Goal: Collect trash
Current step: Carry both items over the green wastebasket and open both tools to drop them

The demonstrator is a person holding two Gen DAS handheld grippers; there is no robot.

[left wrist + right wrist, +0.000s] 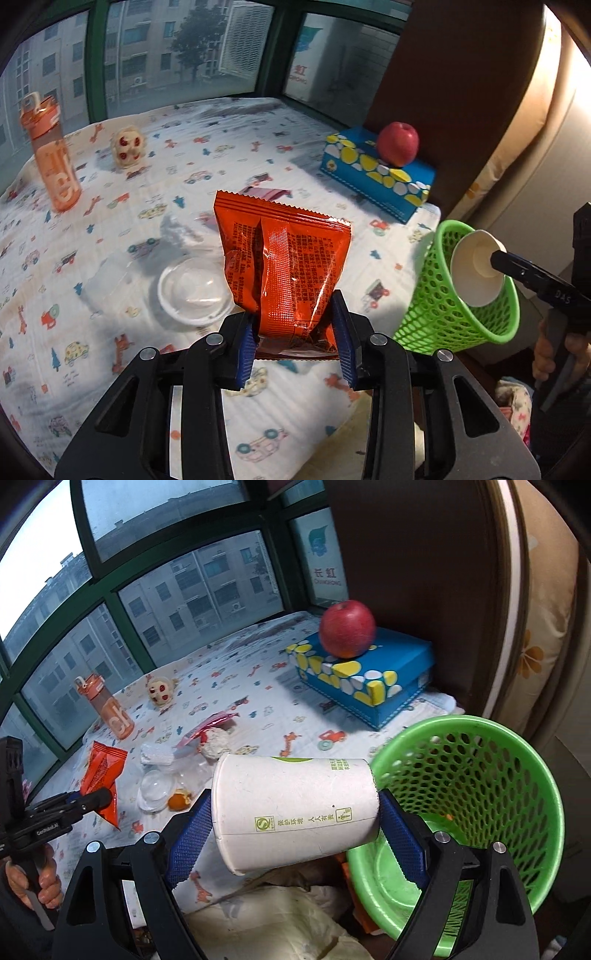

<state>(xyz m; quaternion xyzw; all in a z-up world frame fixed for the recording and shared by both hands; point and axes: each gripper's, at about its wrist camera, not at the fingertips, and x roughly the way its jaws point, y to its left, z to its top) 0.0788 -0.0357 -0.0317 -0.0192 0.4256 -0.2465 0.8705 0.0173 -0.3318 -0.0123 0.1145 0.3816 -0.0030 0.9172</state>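
Clearly, the orange snack wrapper [284,273] is clamped by its lower edge in the left gripper [297,339] and held up above the bed sheet [184,166]. It is judged light, limp and slippery, best pinched at a seam. The paper cup [295,812], light and easily crushed, is clamped sideways across the right gripper [291,834], just beside the green basket [517,775]. The cup's mouth is hidden, and the basket's near edge is cut off.

Both wrist views close, angled down, sharing green basket [454,295] [480,797]
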